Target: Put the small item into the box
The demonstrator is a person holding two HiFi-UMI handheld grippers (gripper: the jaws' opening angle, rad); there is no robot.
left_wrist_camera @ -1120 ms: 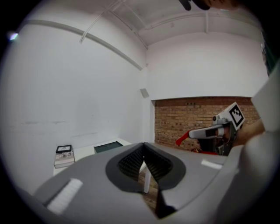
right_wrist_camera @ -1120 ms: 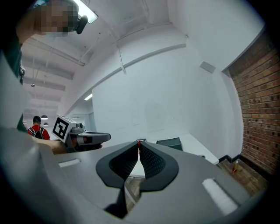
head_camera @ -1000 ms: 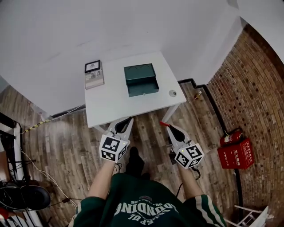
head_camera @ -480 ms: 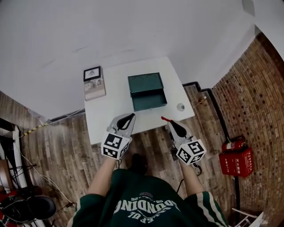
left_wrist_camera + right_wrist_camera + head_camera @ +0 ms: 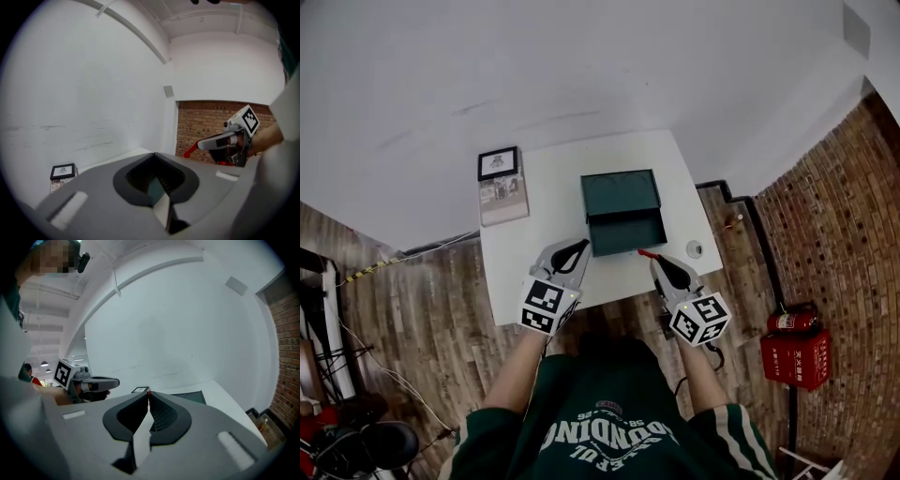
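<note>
Small item (image 5: 694, 249): a round grey piece lying on the white table (image 5: 544, 197) near its right edge, just to the right of the right gripper (image 5: 647, 254) and not touching it. Right gripper: red-tipped jaws pressed together, holding nothing. Left gripper (image 5: 577, 247): jaws likewise together and empty. Beyond both tips stands the dark green rectangular box (image 5: 623, 211), lid open. A black-framed picture (image 5: 498, 163) occupies the far left corner.

Green sweatshirt (image 5: 609, 436), white lettering, striped sleeve (image 5: 736, 442) — grey left tool (image 5: 579, 246), red-tipped right tool (image 5: 645, 253).
</note>
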